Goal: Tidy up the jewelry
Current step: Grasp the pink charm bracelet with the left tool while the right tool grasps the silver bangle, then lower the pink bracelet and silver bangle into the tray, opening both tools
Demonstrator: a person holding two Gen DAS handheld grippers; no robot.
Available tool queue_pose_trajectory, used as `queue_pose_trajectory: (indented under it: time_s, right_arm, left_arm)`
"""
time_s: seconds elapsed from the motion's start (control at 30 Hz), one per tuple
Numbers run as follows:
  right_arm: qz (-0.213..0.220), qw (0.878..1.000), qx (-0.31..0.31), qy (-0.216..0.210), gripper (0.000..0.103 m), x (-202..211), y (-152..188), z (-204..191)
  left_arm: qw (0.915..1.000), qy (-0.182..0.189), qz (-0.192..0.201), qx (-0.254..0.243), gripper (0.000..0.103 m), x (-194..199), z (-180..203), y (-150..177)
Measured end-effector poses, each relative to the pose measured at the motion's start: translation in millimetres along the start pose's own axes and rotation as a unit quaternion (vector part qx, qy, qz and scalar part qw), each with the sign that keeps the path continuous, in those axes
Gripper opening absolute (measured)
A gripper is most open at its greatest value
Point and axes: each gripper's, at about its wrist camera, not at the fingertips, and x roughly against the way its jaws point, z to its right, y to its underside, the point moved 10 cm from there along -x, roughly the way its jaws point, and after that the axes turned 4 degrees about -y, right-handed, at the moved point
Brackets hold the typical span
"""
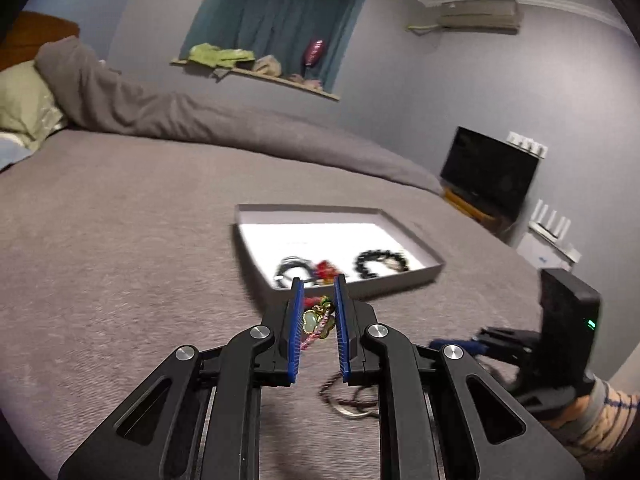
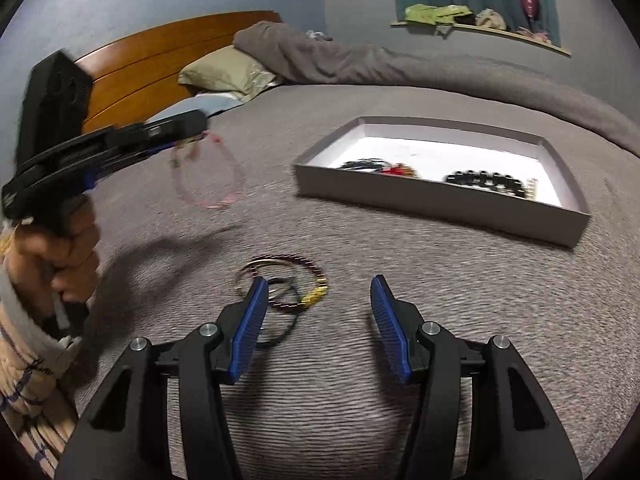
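My left gripper is shut on a pink cord bracelet with a green and gold clover charm, held above the bed. In the right wrist view that bracelet hangs as a loop from the left gripper. A shallow white box ahead holds a black bead bracelet, a red piece and dark cords. My right gripper is open and empty, low over the bed. A pile of thin bangles and cords lies by its left finger.
The grey bedspread covers the whole bed. A rolled grey duvet and a green pillow lie at the head, by a wooden headboard. A TV stands beyond the bed's far side.
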Motion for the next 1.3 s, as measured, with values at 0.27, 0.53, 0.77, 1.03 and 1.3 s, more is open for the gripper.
queue_pose_trajectory:
  time_s: [0.27, 0.53, 0.77, 1.03, 1.3]
  right_arm:
    - [-0.017, 0.999, 0.038, -0.012, 0.054, -25.1, -4.6, -34.4]
    - [-0.066, 0.997, 0.048, 0.014, 0.054, -58.6, 6.2, -31.9]
    - [-0.072, 0.996, 0.056, 0.015, 0.049, -63.3, 8.5, -33.7]
    - [-0.037, 0.998, 0.055, 0.007, 0.048, -43.9, -4.7, -35.1]
    - [0.004, 0.999, 0.024, 0.024, 0.048, -16.2, -30.6, -0.7]
  left_arm:
    - [0.999, -0.022, -0.017, 0.034, 0.016, -10.1, -27.9, 5.8]
    - [0.9991, -0.022, -0.018, 0.031, 0.016, -9.0, -29.5, 7.5]
    - [0.9993, -0.02, -0.02, 0.025, 0.016, -10.3, -24.9, 9.2]
    - [0.9995, -0.012, -0.018, 0.024, 0.016, -11.5, -20.1, 5.9]
    - [0.9998, 0.017, -0.002, 0.01, 0.016, -12.4, 4.0, -12.8]
